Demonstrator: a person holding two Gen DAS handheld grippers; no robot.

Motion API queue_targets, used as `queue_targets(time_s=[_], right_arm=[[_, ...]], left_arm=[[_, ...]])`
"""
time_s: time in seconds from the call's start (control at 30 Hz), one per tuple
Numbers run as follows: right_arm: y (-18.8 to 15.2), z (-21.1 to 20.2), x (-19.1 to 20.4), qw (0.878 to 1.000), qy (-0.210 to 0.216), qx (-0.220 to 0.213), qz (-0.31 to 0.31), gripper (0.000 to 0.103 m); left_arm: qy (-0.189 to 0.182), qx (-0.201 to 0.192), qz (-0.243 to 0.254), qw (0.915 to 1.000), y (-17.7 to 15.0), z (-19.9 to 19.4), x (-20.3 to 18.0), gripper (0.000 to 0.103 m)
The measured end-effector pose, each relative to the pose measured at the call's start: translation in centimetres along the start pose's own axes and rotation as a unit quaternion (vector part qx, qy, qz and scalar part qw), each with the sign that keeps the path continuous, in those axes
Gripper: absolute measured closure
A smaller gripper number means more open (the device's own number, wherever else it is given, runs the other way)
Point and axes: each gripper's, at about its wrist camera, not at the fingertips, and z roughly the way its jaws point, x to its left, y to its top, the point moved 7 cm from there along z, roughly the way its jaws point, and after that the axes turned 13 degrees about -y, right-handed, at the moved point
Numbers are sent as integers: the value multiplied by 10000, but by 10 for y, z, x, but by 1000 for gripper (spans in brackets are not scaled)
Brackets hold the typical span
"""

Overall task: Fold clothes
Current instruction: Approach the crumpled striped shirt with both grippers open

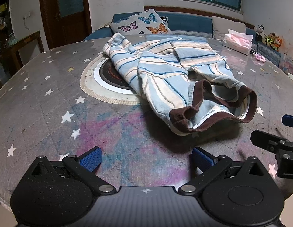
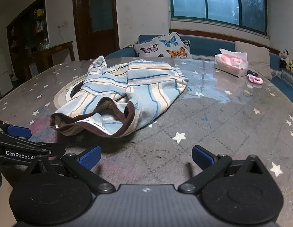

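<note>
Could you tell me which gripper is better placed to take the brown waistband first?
Left, marginally: the open left gripper faces the crumpled blue-striped trousers' brown waistband, while the open right gripper faces bare table.

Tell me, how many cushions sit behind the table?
2. A butterfly cushion leans on the blue sofa behind the striped garment; a plain beige cushion sits further right, behind the tissue pack. The table may hide more.
</note>
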Motion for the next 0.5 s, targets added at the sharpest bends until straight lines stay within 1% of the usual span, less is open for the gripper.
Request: queue_targets(time_s=[0.13,0.23,0.5], right_arm=[[1,2,1,10000,11,18,-66,0],[2,4,2,9999,0,57,-116,0],[7,10,6,9996,76,191,-204,0]], left_arm=[[-28,19,11,10000,2,3,0,0],[-122,49,56,9999,4,4,0,0],[-112,83,51,9999,9,9,3,0]])
